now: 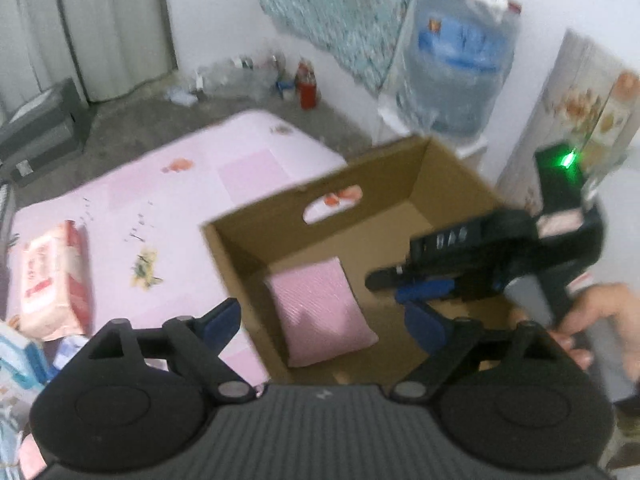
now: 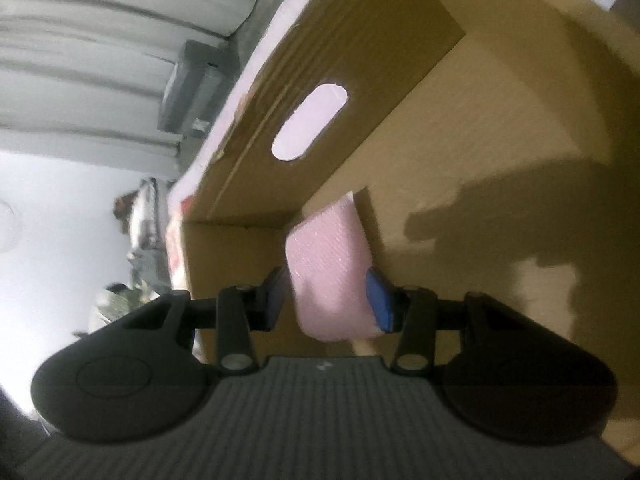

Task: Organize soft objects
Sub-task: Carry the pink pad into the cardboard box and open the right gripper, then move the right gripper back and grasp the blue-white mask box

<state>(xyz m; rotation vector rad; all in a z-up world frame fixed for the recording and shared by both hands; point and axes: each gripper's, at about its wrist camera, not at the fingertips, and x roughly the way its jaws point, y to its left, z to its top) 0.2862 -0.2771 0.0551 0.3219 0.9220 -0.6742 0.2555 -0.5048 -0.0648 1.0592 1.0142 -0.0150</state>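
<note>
An open cardboard box (image 1: 256, 248) stands on a pink mat (image 1: 168, 200). A small pink pillow (image 1: 320, 312) lies on the box floor. My left gripper (image 1: 320, 320) is open and empty, hovering above the box's near edge over the pillow. My right gripper (image 1: 384, 284) reaches into the box from the right. In the right wrist view the right gripper (image 2: 328, 300) has its blue pads on both sides of the pink pillow (image 2: 328, 272), inside the box (image 2: 440, 140); the pads seem to touch it. A pink-and-white soft pack (image 1: 52, 280) lies on the mat at left.
A blue-and-white pack (image 1: 16, 360) lies at the lower left edge. A water jug (image 1: 460, 64) on a white stand is behind the box. A grey case (image 1: 40, 132) sits on the concrete floor at far left. Bottles (image 1: 306, 84) line the wall.
</note>
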